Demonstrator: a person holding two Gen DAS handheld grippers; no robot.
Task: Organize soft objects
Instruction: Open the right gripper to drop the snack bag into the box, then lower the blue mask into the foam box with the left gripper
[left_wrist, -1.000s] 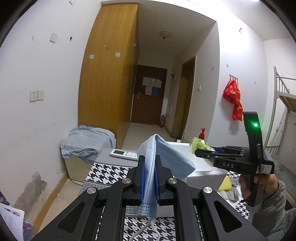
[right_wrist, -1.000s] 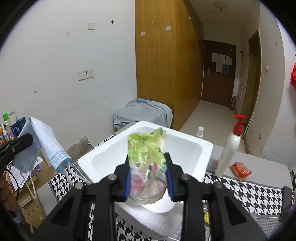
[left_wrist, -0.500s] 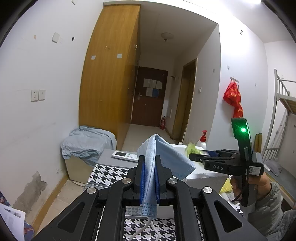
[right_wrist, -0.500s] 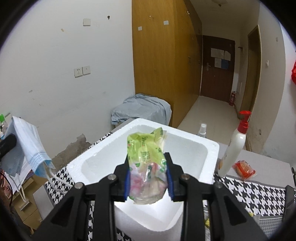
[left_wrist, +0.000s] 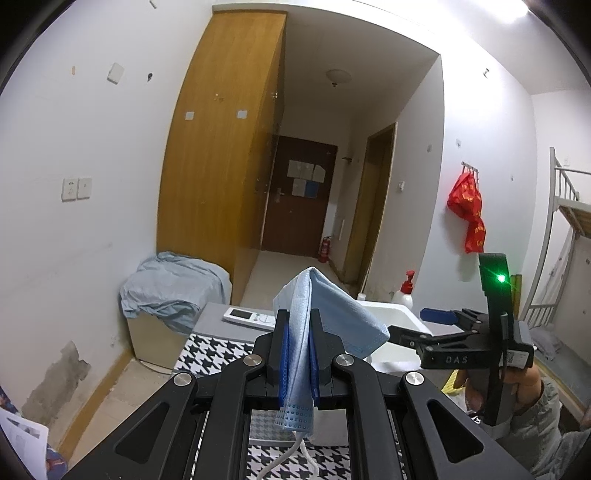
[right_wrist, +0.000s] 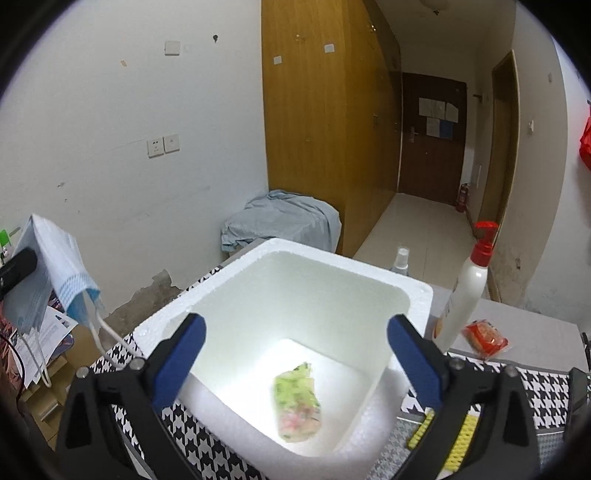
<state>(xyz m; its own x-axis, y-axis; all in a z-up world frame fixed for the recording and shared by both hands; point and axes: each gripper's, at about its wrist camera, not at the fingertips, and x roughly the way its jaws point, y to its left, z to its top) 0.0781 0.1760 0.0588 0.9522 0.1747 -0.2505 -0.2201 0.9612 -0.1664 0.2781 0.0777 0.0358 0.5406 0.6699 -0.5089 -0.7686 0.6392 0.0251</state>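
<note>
My right gripper (right_wrist: 297, 363) hangs over the white foam box (right_wrist: 334, 264); its jaws are opening wide and nothing is between them. A green and pink snack packet (right_wrist: 297, 406), blurred, is down inside the box near its floor. In the left wrist view my left gripper (left_wrist: 298, 354) is shut on a folded blue face mask (left_wrist: 325, 317), whose ear loops dangle below. That mask (right_wrist: 55, 266) also shows at the left edge of the right wrist view. The right gripper (left_wrist: 439, 325) is seen from the side, over the box (left_wrist: 391, 314).
A white pump bottle with a red top (right_wrist: 467, 291) and a red snack packet (right_wrist: 485, 334) stand right of the box. A small spray bottle (right_wrist: 400, 260) is behind it. A remote control (left_wrist: 249, 315) lies on the houndstooth table (left_wrist: 210, 343). Papers (right_wrist: 48, 332) crowd the left.
The right gripper's jaws have sprung wide apart and let go of the green snack packet, which has dropped into the foam box. The left gripper still holds the mask, unmoved.
</note>
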